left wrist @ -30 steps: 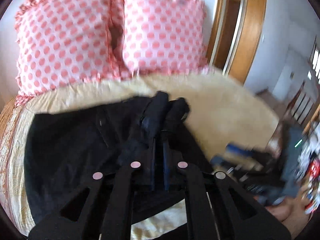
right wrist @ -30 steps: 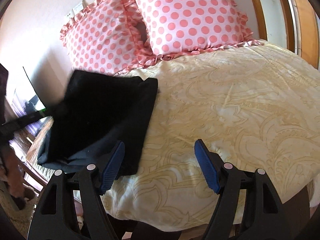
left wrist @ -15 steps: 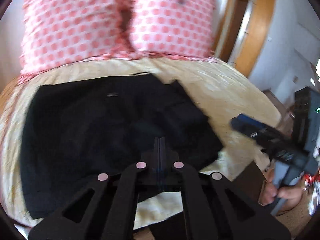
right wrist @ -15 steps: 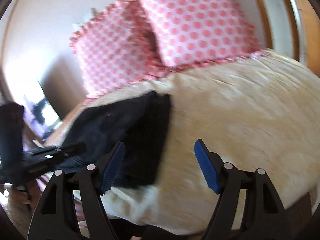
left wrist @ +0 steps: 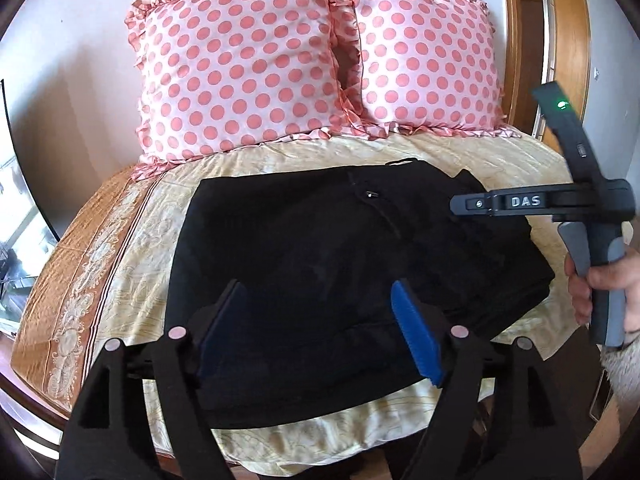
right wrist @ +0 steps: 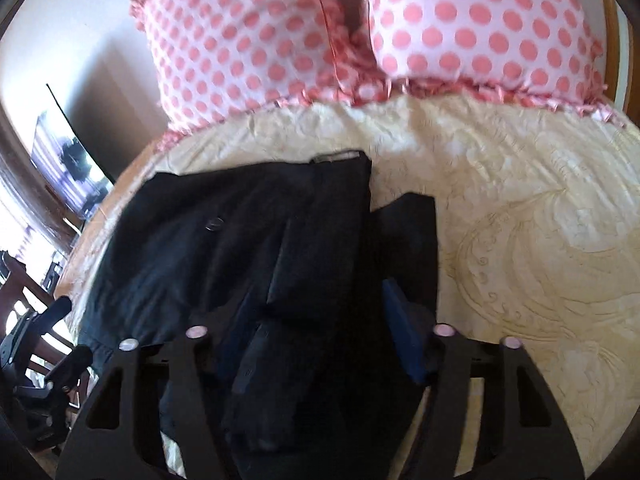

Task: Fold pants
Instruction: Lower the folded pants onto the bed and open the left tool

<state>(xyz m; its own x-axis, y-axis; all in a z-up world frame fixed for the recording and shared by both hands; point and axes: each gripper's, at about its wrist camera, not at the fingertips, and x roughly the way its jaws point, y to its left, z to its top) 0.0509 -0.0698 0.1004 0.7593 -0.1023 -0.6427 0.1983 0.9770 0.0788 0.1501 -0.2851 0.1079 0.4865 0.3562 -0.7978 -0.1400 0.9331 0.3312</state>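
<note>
while left claw (left wrist: 320, 320) opens, pants (left wrist: 320, 248) lie folded.

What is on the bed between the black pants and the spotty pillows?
Nothing but bare bedspread. In the left wrist view, a strip of cream cover separates the black pants from the polka-dot pillows.
</note>
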